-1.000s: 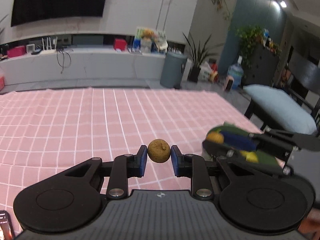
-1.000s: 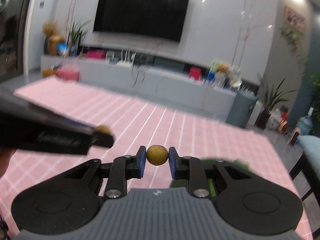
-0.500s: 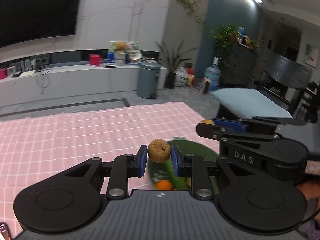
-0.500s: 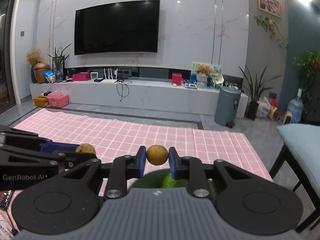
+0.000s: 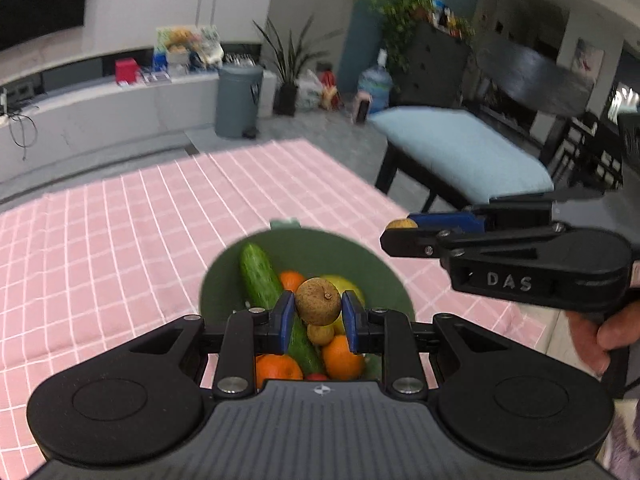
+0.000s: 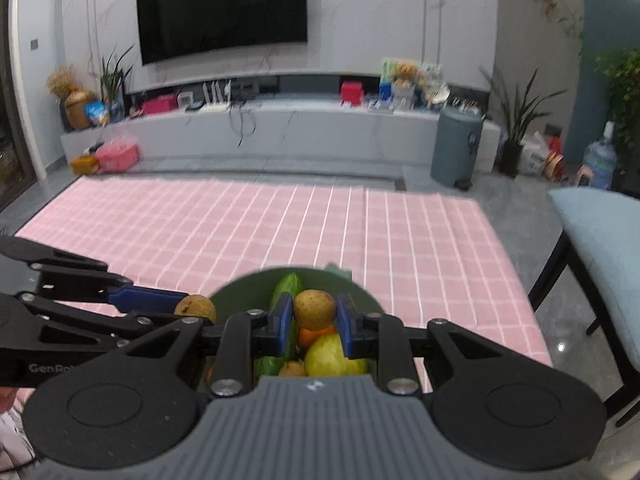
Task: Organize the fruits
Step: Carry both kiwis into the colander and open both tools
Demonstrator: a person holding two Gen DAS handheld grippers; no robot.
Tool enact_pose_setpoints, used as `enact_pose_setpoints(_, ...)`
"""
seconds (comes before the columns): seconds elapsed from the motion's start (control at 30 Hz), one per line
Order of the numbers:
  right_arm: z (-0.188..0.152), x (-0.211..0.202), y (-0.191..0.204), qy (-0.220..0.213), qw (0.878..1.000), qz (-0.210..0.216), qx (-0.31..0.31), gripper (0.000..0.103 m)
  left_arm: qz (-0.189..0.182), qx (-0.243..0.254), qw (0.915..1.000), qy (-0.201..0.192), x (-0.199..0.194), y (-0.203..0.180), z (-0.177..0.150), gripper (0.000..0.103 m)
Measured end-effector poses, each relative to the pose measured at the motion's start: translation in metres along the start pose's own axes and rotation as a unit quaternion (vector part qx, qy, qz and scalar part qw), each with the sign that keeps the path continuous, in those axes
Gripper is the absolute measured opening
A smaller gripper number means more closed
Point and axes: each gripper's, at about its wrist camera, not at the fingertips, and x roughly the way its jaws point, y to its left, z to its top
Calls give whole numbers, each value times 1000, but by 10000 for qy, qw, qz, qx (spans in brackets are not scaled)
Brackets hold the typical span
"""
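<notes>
My left gripper (image 5: 318, 316) is shut on a small brown round fruit (image 5: 318, 301), held above a green bowl (image 5: 312, 246) on the pink checked cloth. Inside the bowl lie a cucumber (image 5: 259, 276), oranges (image 5: 342, 356) and a yellow fruit. My right gripper (image 6: 314, 322) is shut on another small brown fruit (image 6: 315, 309), also above the bowl (image 6: 236, 290). In the left wrist view the right gripper (image 5: 400, 227) comes in from the right over the bowl's rim. In the right wrist view the left gripper (image 6: 196, 307) comes in from the left with its fruit.
The pink checked cloth (image 6: 260, 224) covers the table. A chair with a light blue cushion (image 5: 460, 148) stands beside the table's right edge. A hand (image 5: 608, 332) holds the right gripper's handle. A TV wall and low cabinet lie beyond.
Both grippers have swung over the green bowl, each still holding its brown fruit. The bowl with its contents has come into full view beneath them.
</notes>
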Motion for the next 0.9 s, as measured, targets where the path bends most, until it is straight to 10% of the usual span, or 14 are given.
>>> enact_pose_setpoints(0.9,-26,107,-4,2524,9563,708,-1294,20,-458,784,9880,1251,72,-10,-26,28)
